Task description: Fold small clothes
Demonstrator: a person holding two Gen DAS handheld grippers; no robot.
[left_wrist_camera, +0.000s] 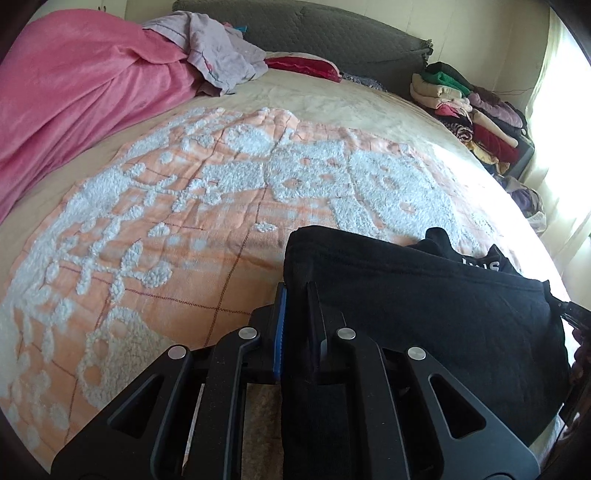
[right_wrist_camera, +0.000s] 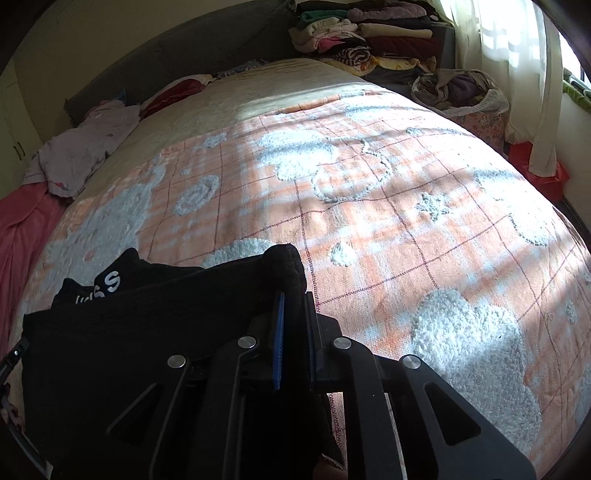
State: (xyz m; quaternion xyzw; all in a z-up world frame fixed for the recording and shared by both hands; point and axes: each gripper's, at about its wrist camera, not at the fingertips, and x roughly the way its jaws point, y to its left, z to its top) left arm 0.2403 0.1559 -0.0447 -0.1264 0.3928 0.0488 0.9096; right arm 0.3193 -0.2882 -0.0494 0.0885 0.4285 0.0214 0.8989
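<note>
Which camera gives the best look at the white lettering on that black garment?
The right wrist view: the white lettering on the black garment shows a clear "S". The left wrist view catches only small, partly hidden letters near its far edge.

Both wrist views look steeply down, close over the peach-and-white tufted blanket (left_wrist_camera: 184, 229) (shared, with the far stacked folded clothes (right_wrist_camera: 369, 40)), from opposite sides.

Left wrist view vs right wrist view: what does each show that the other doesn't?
Only left wrist: the left gripper with its jaws shut on the black garment's left corner, and the grey headboard cushion.

Only right wrist: the right gripper shut on the garment's other corner, a fabric basket, a red bag.

Both: the garment, the orange-and-white blanket, the pink blanket, the folded clothes stack.
</note>
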